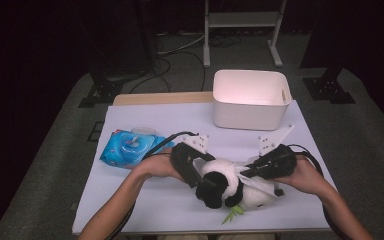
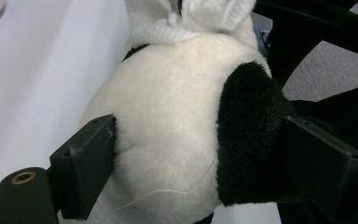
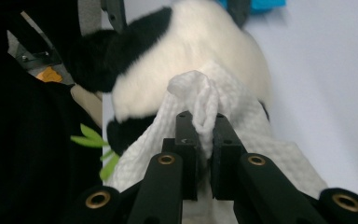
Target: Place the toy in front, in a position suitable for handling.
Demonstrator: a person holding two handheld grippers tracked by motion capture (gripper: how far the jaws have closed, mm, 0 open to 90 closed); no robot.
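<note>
— What is laid out, from the largest thing down?

— A desk [image 1: 145, 200] covered by a smooth, pale sheet is seen, with a strip of bare wood showing along its far edge. A white plastic tub [image 1: 250, 99], rectangular with rounded corners, is set at the far edge, towards the far right corner. A blue, glossy pack of wipes [image 1: 129, 148] with a round lid is laid near the left edge.

— And the thing being handled?

— A plush panda [image 1: 225, 186], soft, rounded and furry in white with black patches, is lain close to the near edge, right of its middle. A few green felt leaves [image 1: 232, 214] are seen at its near side. A white wipe [image 3: 205, 100], quilted in texture and crumpled to a bunch, is pressed against the panda's white body.

— How are the claws set?

— The left gripper [image 2: 200, 163] is clamped across the panda, one jaw sunk into white fur and the other into a black patch. The right gripper [image 3: 204, 140] is clenched on the wipe, whose bunched top is squeezed between the narrow jaws.

— Is anything in the way?

— The panda's far side is partly covered in the high view by both grippers and their cables. The tub and the pack are kept well apart from the panda.
</note>
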